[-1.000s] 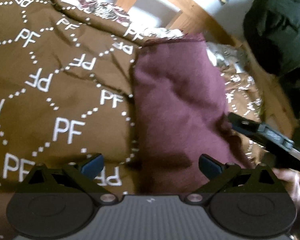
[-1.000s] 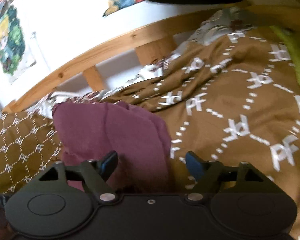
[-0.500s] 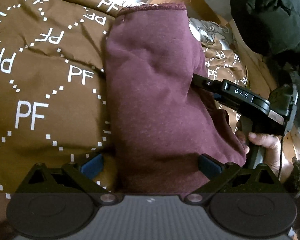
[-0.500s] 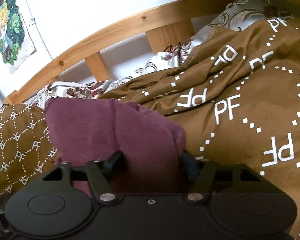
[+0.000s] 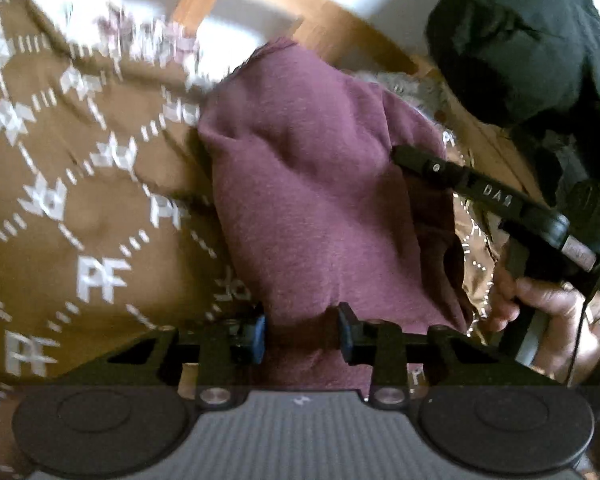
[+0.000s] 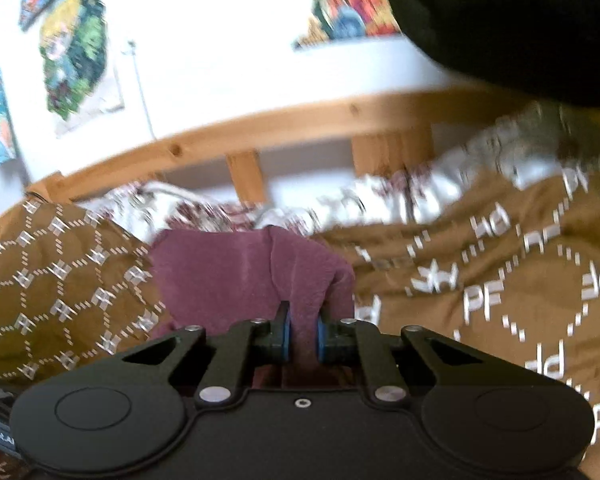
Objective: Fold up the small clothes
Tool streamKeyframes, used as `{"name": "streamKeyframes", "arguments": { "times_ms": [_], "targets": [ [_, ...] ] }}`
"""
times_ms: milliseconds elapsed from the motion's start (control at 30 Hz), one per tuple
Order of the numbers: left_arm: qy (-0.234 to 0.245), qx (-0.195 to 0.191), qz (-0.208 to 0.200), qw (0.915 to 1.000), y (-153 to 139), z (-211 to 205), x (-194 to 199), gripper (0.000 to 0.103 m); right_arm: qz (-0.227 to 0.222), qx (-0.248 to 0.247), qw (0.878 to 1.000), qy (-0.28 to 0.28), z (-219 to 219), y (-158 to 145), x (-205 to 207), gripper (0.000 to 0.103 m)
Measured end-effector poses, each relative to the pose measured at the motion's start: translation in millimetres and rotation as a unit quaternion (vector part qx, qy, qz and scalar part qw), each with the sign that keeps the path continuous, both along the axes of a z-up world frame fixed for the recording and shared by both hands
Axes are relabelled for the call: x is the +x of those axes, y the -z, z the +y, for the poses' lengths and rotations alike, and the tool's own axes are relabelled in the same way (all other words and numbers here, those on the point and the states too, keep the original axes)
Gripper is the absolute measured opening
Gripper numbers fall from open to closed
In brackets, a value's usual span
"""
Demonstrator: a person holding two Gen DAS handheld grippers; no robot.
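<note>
A maroon garment [image 5: 316, 200] lies bunched on a brown bedspread [image 5: 80, 208] printed with white PF letters. My left gripper [image 5: 302, 334] is shut on the garment's near edge, cloth pinched between its blue pads. My right gripper [image 6: 302, 338] is shut on another edge of the same garment [image 6: 236, 276], with a fold of cloth between its pads. The right gripper's black body [image 5: 488, 196] shows in the left wrist view at the garment's right side, held by a hand [image 5: 540, 304].
A wooden bed rail [image 6: 260, 136] runs behind the bedspread, with a white wall and colourful posters [image 6: 72, 52] beyond. A patterned white sheet [image 6: 228, 208] lies along the rail. The person's black clothing [image 5: 520, 40] fills the upper right.
Both grippers have closed on the garment's edges; one second ago both were open. The views have tilted up and the cloth is bunched and lifted slightly.
</note>
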State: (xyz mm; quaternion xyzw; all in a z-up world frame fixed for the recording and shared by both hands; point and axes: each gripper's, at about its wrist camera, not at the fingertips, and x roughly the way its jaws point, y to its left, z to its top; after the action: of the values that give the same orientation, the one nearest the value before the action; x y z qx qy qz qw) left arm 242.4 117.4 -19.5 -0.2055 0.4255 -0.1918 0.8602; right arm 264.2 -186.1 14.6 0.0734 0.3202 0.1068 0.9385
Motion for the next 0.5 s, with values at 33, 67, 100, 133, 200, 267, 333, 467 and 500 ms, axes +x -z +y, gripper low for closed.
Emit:
{"name": "streamKeyframes", "arguments": {
  "times_ms": [33,67,100,133,200,267,333,467,500],
  "targets": [
    [-0.005,0.004,-0.006,1.0,-5.0,4.7,-4.0,0.034,-0.014,0.004,1.0,-0.006,3.7,-7.7,-2.6,0.011],
    [-0.01,0.002,-0.008,0.9999,-9.2,10.6,-7.5,0.033,-0.029,0.009,0.999,-0.011,6.3,-14.3,-3.9,0.01],
    [-0.017,-0.002,-0.007,0.9998,-13.0,15.9,-9.2,0.032,-0.046,0.014,0.999,-0.018,10.8,-21.7,-5.4,0.01],
    [-0.025,-0.006,-0.005,0.9996,-15.5,22.5,-10.4,0.032,-0.061,0.016,0.998,-0.025,16.6,-28.6,-5.7,0.01],
    [-0.041,-0.004,-0.006,0.9991,-18.3,31.5,-12.8,0.031,-0.08,0.02,0.996,-0.042,30.8,-40.1,-1.1,0.01],
    [-0.054,0.005,-0.011,0.9985,-20.8,39.3,-14.3,0.031,-0.087,0.016,0.994,-0.059,45.6,-43.2,6.9,0.01],
    [-0.055,0.02,-0.013,0.9982,-22.3,45.5,-17.1,0.03,-0.087,0.017,0.994,-0.069,58.8,-42.4,16.5,0.01],
    [-0.043,0.036,0.028,0.998,-10.7,55.5,-11.6,0.031,-0.042,0.035,0.997,-0.062,75.0,-24.3,28.8,0.011],
    [-0.045,0.031,0.039,0.9977,-6.7,59.7,-9.8,0.032,-0.027,0.042,0.997,-0.054,75.4,-16.9,27.1,0.011]
  ]
}}
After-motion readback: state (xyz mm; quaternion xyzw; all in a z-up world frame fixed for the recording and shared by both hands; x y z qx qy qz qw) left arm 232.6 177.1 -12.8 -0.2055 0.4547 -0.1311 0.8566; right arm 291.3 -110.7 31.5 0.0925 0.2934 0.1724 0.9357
